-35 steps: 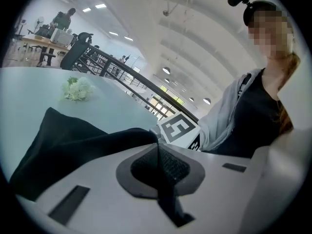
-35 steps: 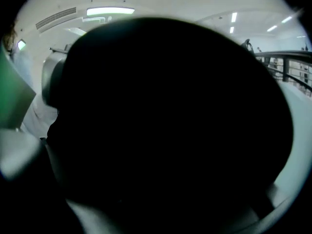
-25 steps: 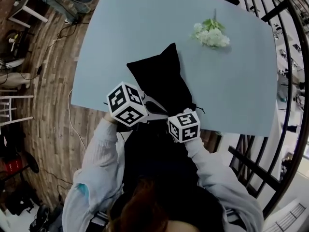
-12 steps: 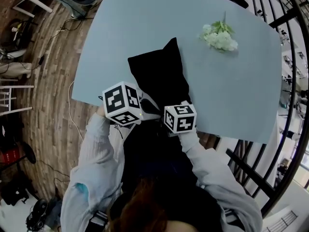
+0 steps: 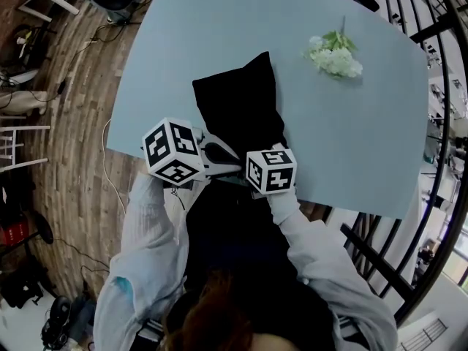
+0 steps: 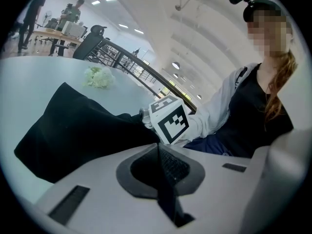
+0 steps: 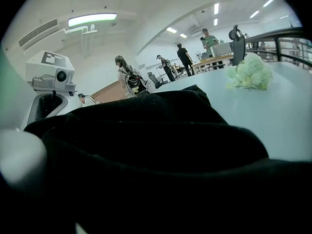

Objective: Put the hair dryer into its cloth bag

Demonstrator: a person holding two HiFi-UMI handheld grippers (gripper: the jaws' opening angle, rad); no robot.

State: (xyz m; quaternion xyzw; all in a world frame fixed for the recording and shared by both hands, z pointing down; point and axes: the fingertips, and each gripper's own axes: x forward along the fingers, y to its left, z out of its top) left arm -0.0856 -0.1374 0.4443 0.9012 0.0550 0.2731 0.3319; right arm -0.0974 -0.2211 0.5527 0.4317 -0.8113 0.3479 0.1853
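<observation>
Our left gripper point(image 6: 158, 165) is pinched closed; the right gripper point(image 6: 146, 117) jaws, just opening, straddle the black cloth bag point(image 5: 241, 108); both tilt downward.

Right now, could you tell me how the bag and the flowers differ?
The bag is black; the flowers are white with green leaves. The bag is much larger than the flowers. The bag lies at the near edge, the flowers farther off to the right. Both rest on the pale blue table.
</observation>
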